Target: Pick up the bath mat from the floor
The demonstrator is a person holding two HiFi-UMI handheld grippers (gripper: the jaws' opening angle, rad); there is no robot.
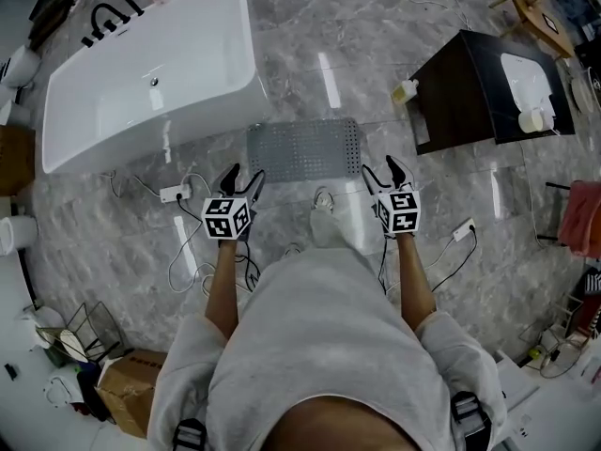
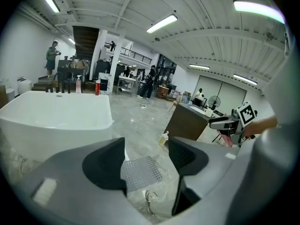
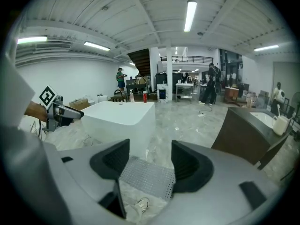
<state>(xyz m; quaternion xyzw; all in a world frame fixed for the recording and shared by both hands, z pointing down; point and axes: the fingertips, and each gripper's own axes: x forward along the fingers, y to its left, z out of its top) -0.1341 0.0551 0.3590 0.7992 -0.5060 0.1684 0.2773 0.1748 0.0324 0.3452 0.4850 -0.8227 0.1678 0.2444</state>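
Note:
A grey perforated bath mat [image 1: 304, 149] lies flat on the marble floor, just right of the bathtub's near corner. My left gripper [image 1: 242, 178] hovers over the floor by the mat's near left corner, jaws open and empty. My right gripper [image 1: 385, 172] hangs off the mat's near right corner, also open with nothing in it. Through the left gripper's [image 2: 146, 159] jaws the mat [image 2: 139, 173] shows on the floor ahead. The right gripper [image 3: 150, 165] frames the mat [image 3: 146, 178] the same way.
A white bathtub [image 1: 150, 78] stands at the left, a dark cabinet [image 1: 470, 87] with a basin at the right. A soap bottle [image 1: 406, 90] sits by the cabinet's corner. Power strips and cables [image 1: 183, 242] trail on the floor. My shoe [image 1: 324, 216] stands just short of the mat.

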